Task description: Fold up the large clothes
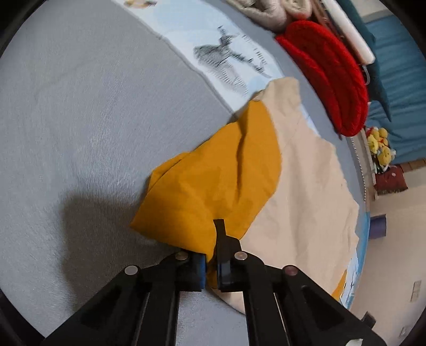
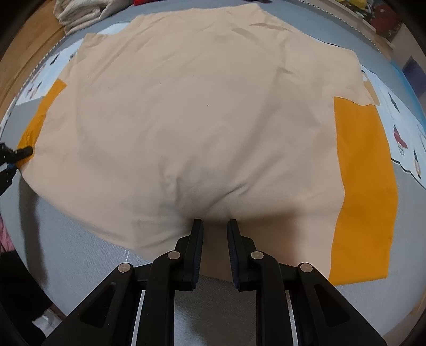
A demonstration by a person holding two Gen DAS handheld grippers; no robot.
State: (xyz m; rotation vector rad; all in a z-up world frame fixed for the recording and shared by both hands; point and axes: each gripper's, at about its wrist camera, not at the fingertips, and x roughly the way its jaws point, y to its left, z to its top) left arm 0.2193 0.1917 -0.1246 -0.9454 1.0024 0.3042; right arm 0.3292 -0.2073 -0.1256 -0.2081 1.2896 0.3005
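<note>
A large cream garment [image 2: 199, 106] with orange sleeves lies spread flat on the grey bed cover [image 1: 80, 106]. My left gripper [image 1: 210, 255] is shut on the orange sleeve [image 1: 213, 181], which is bunched and lifted over the cream body [image 1: 300, 191]. The same gripper shows at the left edge of the right wrist view [image 2: 24, 153], at the tip of that sleeve [image 2: 40, 117]. My right gripper [image 2: 214, 229] holds the cream hem near its middle; fabric fills the narrow gap between its fingers and creases run out from there. The other orange sleeve [image 2: 364, 186] lies flat at the right.
A red knitted item [image 1: 327, 79] and folded beige blankets [image 1: 266, 10] lie at the far edge of the bed. A pale blue printed sheet [image 1: 213, 40] runs under the garment. Yellow soft toys [image 1: 380, 149] and floor lie beyond the bed's right side.
</note>
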